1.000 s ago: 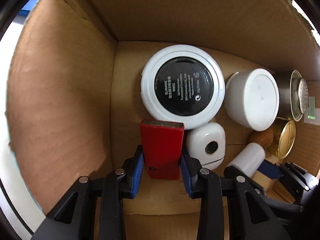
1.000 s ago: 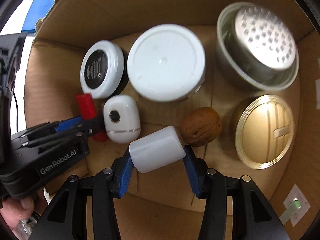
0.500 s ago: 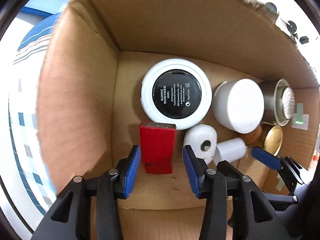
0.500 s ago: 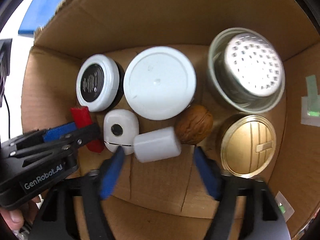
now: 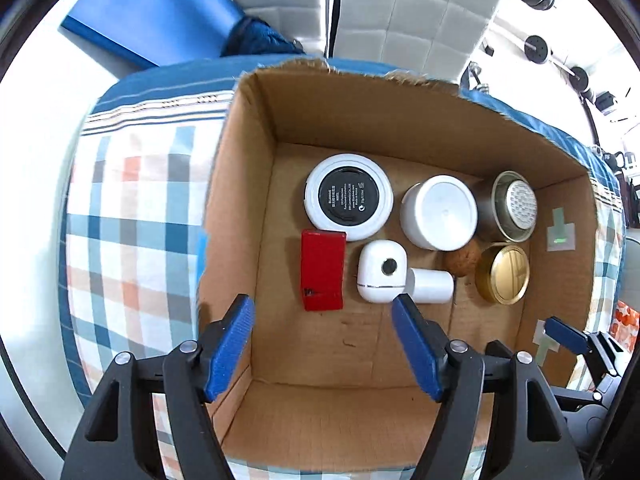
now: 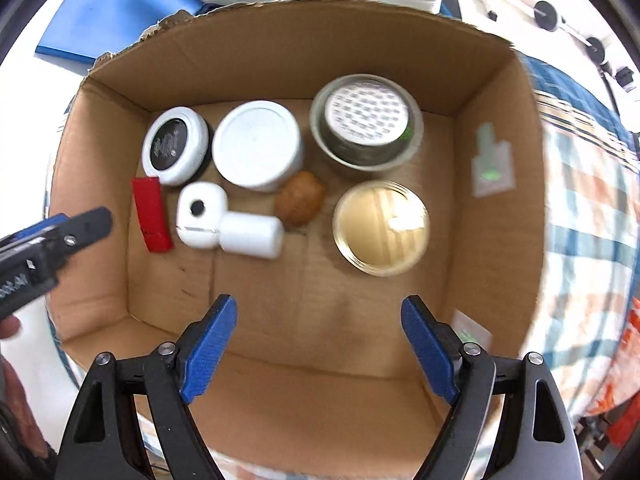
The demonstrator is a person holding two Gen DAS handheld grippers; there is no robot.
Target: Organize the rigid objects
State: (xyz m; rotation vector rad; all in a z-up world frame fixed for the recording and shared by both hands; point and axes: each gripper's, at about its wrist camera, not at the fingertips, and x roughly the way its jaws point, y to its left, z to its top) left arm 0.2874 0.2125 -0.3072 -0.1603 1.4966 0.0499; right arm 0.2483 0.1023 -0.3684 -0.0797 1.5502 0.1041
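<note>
Against the far-left corner of my brown cardboard box [image 6: 280, 52], the red rectangular block [image 5: 323, 271] lies flat; both my left gripper [image 5: 322, 344] and right gripper [image 6: 318, 354] hang spread and empty. Descending carelessly could clip the rim, I judge.

1. Both views bright, daylight-white; background walls and corners blown out.
2. Strong fisheye: black vignette at the frame corners, cardboard box [image 5: 240, 208] walls bow outward, plaid cloth [image 5: 132, 216] curves at the left edge.
3. Left wrist view sharp; label text on the black-and-white compact [image 5: 348, 202] resolvable.
4. Right wrist view motion-blurred: gold lid [image 6: 382, 228] and steel strainer cup [image 6: 366, 124] smeared, glare patch on the lid.
5. Shadows soft, short, pooled along the box's left wall and near corners.
</note>
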